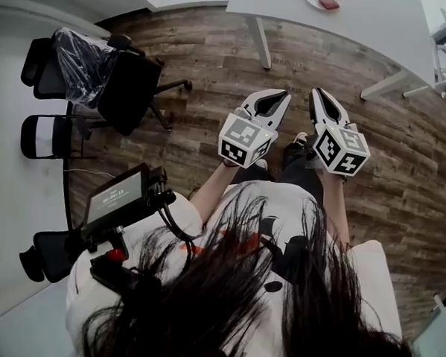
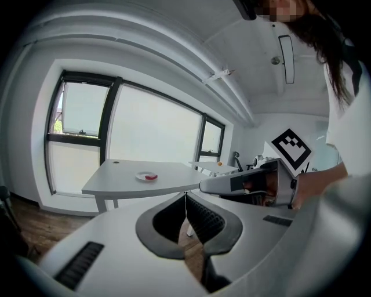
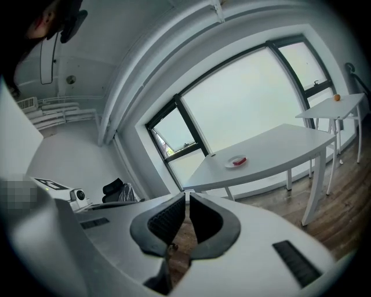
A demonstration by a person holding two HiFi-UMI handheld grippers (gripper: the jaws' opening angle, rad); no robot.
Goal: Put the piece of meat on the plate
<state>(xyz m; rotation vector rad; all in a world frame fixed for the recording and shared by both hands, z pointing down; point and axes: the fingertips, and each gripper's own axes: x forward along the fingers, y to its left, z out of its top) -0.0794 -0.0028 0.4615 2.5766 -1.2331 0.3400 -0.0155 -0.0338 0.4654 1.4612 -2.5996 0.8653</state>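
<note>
Both grippers are shut and empty, their ribbed dark pads (image 2: 204,220) pressed together: the left gripper (image 1: 276,96) and right gripper (image 1: 319,95), smooth white shells, sit side by side above a wood-plank floor (image 1: 207,54). Well ahead stands a smooth white counter (image 3: 275,148) with a curved edge. On it a small round white plate (image 3: 232,163) carries the red meat (image 3: 240,160), a flat oblong whose long axis runs roughly left to right in the right gripper view.
</note>
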